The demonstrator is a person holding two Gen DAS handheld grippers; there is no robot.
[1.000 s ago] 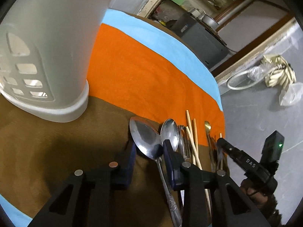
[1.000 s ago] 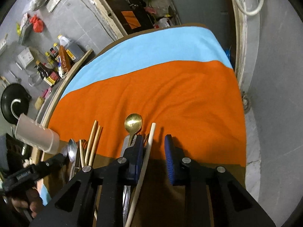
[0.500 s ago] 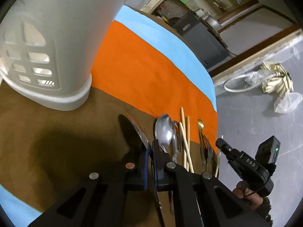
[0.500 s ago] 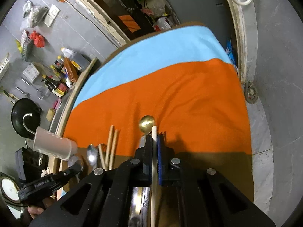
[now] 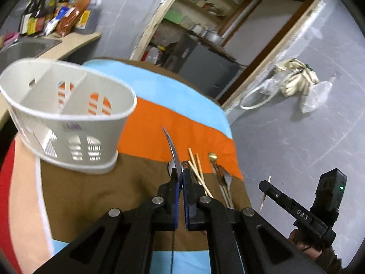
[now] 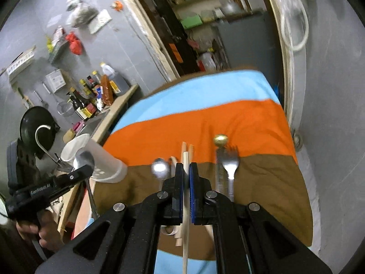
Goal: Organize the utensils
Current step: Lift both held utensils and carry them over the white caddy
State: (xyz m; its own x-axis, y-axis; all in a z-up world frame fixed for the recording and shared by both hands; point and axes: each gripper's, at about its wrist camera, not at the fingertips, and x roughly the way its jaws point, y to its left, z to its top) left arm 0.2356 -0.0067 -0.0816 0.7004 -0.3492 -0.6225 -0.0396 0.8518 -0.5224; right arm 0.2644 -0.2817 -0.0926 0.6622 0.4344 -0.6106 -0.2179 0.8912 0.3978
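My left gripper (image 5: 180,173) is shut on a large steel spoon (image 5: 171,147), seen edge-on and held above the cloth, right of the white utensil holder (image 5: 68,114). From the right wrist view the spoon's bowl (image 6: 84,159) shows in front of the holder (image 6: 100,159). My right gripper (image 6: 186,167) is shut on a pale chopstick (image 6: 186,159) and holds it above the table. On the cloth lie a small steel spoon (image 6: 159,167), wooden chopsticks (image 5: 196,169), a gold spoon (image 6: 220,139) and a fork (image 6: 230,163).
The table carries a striped cloth in blue, orange and brown (image 6: 205,123). A counter with sauce bottles (image 6: 91,105) and a sink (image 5: 20,50) stands behind the holder. The table's right edge drops to a grey floor (image 5: 296,148).
Both grippers have shut, the left on the large spoon and the right on the chopstick, and both have risen from the cloth. The holder's open top has come into the left wrist view.
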